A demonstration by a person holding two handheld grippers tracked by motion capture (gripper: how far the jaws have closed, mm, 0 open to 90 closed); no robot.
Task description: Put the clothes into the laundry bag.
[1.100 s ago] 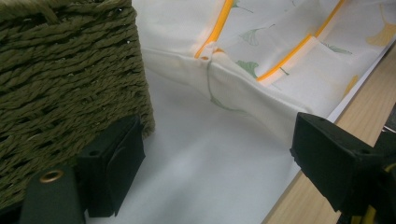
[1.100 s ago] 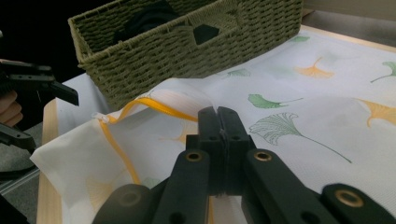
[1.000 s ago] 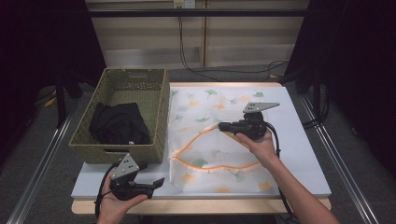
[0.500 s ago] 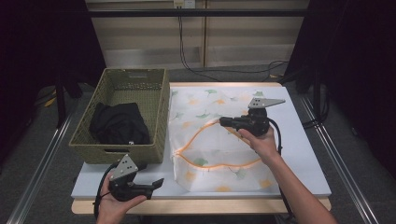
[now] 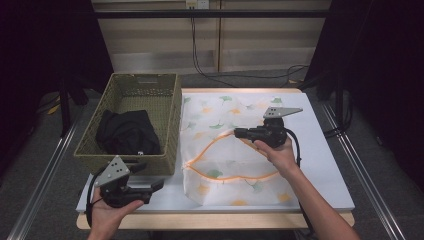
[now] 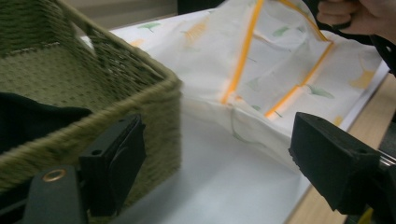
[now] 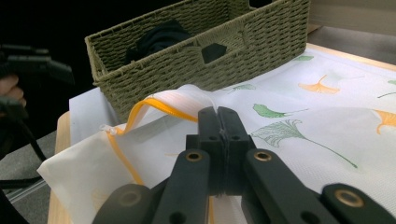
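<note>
Right of the basket (image 5: 131,120), the clamped right gripper (image 5: 240,133) lifts the thin, floppy laundry bag (image 5: 235,150) by its orange-zippered rim, the sensible hold; the left gripper (image 5: 156,184) gapes empty.

Black garment (image 5: 127,132) partly hidden behind the wicker basket (image 5: 167,125) wall, its folds too dark to tell apart. Mesh laundry bag (image 7: 299,121) cut off at the right gripper view's right edge. Left gripper (image 6: 219,154) blurred and cropped at the left gripper view's bottom.
</note>
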